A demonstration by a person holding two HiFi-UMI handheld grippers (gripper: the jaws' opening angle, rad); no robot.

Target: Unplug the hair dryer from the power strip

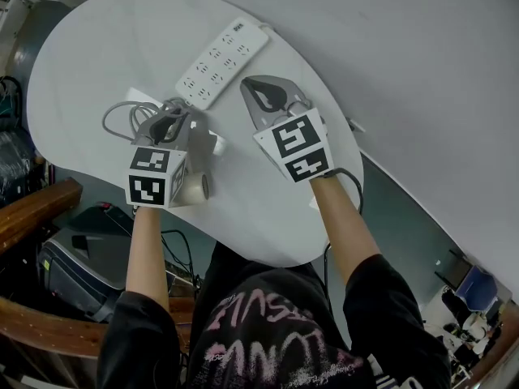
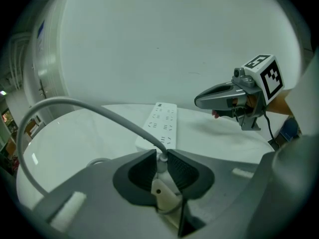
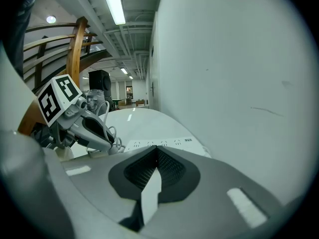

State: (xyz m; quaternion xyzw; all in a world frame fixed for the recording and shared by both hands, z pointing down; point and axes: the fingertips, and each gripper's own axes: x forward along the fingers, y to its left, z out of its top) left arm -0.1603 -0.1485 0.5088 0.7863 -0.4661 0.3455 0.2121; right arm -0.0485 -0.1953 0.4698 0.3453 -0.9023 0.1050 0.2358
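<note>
A white power strip lies at the far side of the white oval table, with no plug in the sockets that show. My left gripper hovers just short of the strip's near end, shut on the white plug of the hair dryer's grey cord. The cord loops on the table to its left. A white rounded body, probably the hair dryer, shows under the left gripper. My right gripper hangs beside the strip, shut on nothing.
The table's near edge curves just in front of the person's dark shirt. A white wall stands right behind the table. A wooden railing and a dark box on the floor lie to the left, below the table.
</note>
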